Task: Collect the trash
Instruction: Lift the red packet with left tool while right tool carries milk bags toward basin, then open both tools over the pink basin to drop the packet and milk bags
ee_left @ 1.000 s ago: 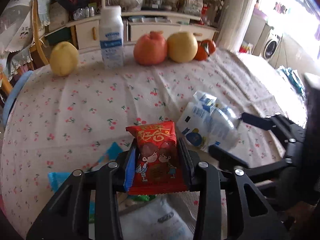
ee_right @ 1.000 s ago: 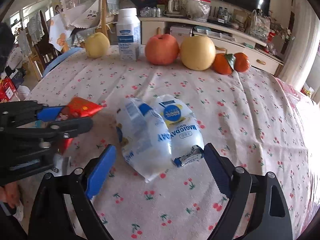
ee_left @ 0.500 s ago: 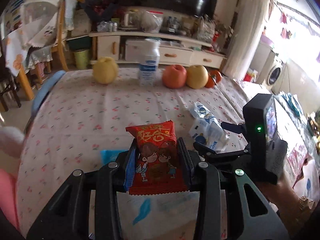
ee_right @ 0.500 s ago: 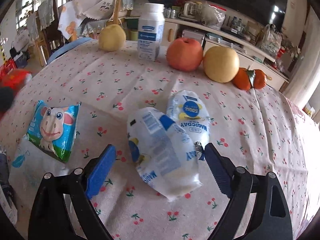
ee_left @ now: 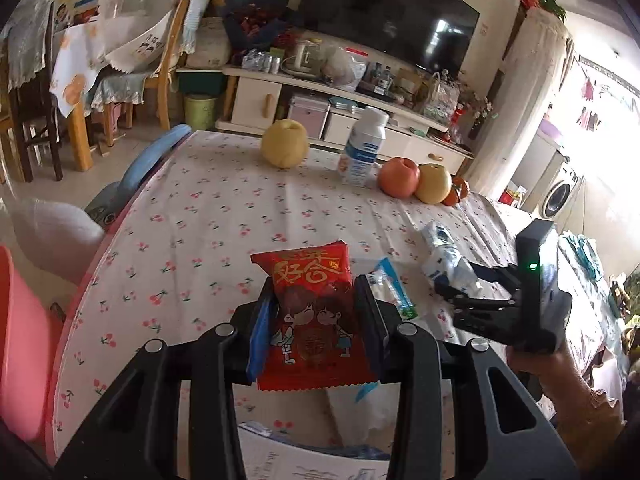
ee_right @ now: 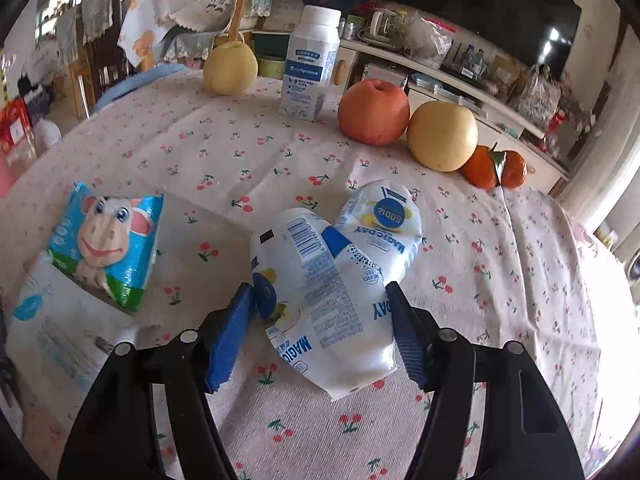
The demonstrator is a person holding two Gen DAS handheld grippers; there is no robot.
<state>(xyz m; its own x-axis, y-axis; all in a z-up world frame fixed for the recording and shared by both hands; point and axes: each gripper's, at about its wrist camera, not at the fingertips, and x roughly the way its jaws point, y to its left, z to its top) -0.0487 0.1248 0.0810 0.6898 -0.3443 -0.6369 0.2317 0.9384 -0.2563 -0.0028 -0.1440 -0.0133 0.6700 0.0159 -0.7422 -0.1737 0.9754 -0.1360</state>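
so we have our left gripper (ee_left: 316,320) clamped on a red snack packet (ee_left: 314,316), its pads pressing both sides of the packet, which stands upright between them and above the table edge. from this side we see the cherry-print tablecloth (ee_left: 208,208) stretching away, with a yellow pear (ee_left: 285,143), a white bottle (ee_left: 362,148), a red apple (ee_left: 399,178) and a second pear (ee_left: 434,183) lined up near the far edge, and small oranges (ee_left: 458,194) just beside that pear. a pink bin (ee_left: 20,344) sits low at the left, off the table.

our right gripper (ee_right: 322,320) has just been closing its jaws, and they now sit at a middling width around a white milk pouch (ee_right: 328,300) lying on the cloth. the blue pad (ee_right: 230,336) touches the pouch's left side and the dark pad on the right sits against its other edge; we read it as gripped, though the pouch is not lifted that we can tell. a second white pouch (ee_right: 382,224) lies against the first, angled off toward the fruit. to the left on the cloth rests a blue packet with a cartoon cow (ee_right: 106,240), partly over a white wrapper (ee_right: 60,332) near the table edge.

in the left camera we also see the right gripper's black body with a green light, a hand (ee_left: 572,396) holding it from below, and the pouches at its tips.
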